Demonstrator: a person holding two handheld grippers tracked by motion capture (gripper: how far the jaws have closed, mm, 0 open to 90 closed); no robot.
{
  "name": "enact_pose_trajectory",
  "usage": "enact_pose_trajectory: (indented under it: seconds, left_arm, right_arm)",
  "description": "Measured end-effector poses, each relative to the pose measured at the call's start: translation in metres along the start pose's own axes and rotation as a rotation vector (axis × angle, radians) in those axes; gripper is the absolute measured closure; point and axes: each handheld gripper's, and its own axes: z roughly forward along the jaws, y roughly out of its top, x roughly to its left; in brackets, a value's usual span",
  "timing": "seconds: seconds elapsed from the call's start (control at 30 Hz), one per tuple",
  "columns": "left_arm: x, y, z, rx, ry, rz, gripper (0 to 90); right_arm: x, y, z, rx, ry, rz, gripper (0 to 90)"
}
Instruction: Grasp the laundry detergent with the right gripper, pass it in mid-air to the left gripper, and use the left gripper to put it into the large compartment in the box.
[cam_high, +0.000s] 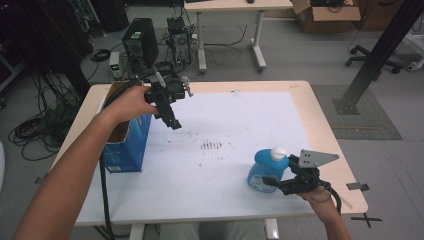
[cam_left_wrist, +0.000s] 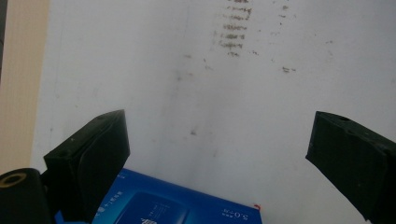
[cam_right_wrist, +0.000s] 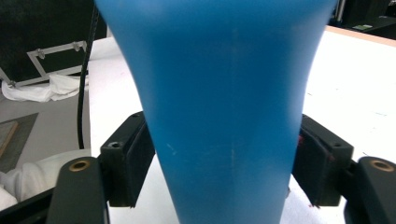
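Looking down, high view: white mat (cam_high: 235, 125) over a wooden table (cam_high: 320, 115), two hands at work.
Bottle: blue, white cap, upright at the mat's near right part (cam_high: 267, 170).
Right gripper: comes in level from the right (cam_high: 272, 182), jaws round the bottle's lower body, grey plate on top.
Left gripper: up in the air over the mat's far left (cam_high: 172, 120), pointing down and toward the middle, nothing in it.
Box: blue carton with an open brown top (cam_high: 127, 142), at the table's left edge, just beside the left hand (cam_high: 132, 102).
Left gripper view, tool state: jaws spread wide (cam_left_wrist: 217, 144), bare mat (cam_left_wrist: 210, 93) between them, dark smudges farther off.
Left gripper view, box: blue printed face at the bottom edge (cam_left_wrist: 177, 207), below the jaws, apart from the pads.
Right gripper view, bottle: blue body fills the gap (cam_right_wrist: 219, 112), widening upward.
Right gripper view, tool state: both pads (cam_right_wrist: 135, 163) press against the bottle's narrow part, pinching it (cam_right_wrist: 219, 163).
Right gripper view, background: mat on both sides, a black cable (cam_right_wrist: 84, 93) hanging at left.
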Motion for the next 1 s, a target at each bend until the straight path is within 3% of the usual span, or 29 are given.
enact_pose_trajectory:
  seconds: [0.67,1.0]
  left_arm:
    - [0.0004,0.0003,0.0015,0.002,0.0,-0.001,6.1]
    - [-0.0006,0.0001,0.0,0.003,0.003,0.001,6.1]
  right_arm:
    - [-0.0029,-0.0019,-0.0017,-0.015,0.019,-0.025,41.0]
    - [0.0016,0.0023,-0.0025,-0.011,-0.026,-0.067,44.4]
